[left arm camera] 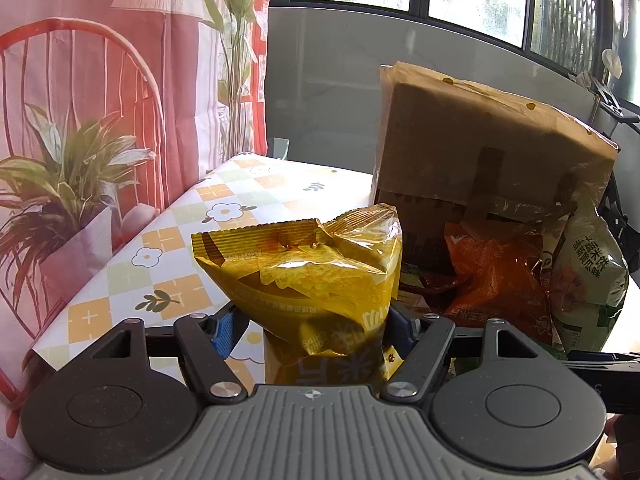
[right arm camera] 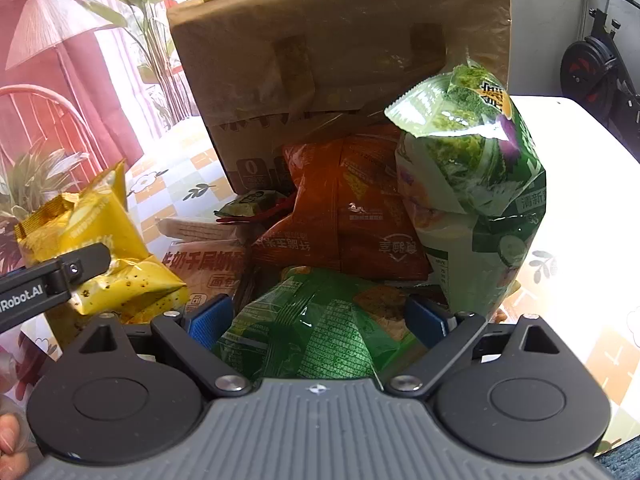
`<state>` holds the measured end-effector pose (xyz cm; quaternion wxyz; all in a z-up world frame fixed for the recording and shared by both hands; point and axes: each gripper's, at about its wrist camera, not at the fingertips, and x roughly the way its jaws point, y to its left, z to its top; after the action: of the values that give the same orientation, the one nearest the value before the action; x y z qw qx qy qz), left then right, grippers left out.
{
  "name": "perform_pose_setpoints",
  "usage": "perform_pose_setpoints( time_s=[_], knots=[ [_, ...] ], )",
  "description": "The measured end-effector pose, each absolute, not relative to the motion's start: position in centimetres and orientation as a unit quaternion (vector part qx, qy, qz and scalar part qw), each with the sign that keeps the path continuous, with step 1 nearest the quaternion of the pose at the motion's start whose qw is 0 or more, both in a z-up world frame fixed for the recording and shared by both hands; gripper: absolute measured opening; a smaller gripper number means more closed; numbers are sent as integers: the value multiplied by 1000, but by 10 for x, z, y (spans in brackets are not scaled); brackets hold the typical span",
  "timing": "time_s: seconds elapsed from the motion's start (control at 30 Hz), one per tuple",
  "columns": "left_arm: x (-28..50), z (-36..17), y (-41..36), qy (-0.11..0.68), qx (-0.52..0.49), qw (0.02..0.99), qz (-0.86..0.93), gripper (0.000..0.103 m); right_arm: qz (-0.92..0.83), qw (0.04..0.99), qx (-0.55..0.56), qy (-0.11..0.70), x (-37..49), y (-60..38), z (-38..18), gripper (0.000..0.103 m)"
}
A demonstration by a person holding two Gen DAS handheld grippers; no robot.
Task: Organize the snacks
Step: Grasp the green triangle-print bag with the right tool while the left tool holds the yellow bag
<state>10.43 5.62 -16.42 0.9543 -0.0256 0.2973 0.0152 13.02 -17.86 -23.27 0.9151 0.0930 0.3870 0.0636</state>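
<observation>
Yellow chip bag [left arm camera: 316, 280] sits clamped in the left gripper [left arm camera: 316, 328] at lower centre. The right gripper [right arm camera: 320, 320] pinches a dark green bag [right arm camera: 304, 332] at lower centre, below the brown paper bag [right arm camera: 340, 40].

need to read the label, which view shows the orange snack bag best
The right wrist view: the orange snack bag lies centred and mostly unobstructed in front of the paper bag. The left wrist view shows it off to the right, crumpled.
</observation>
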Motion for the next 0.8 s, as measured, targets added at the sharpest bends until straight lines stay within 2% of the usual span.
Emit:
perform_pose_setpoints(
  time_s=[0.57, 0.8],
  knots=[
    [116, -177, 67, 320, -62, 945, -7, 74, 51, 895, 81, 435, 134, -175, -241, 102],
    [116, -178, 66, 321, -59, 945, -11, 74, 76, 870, 174, 456, 135, -197, -259, 102]
  ],
)
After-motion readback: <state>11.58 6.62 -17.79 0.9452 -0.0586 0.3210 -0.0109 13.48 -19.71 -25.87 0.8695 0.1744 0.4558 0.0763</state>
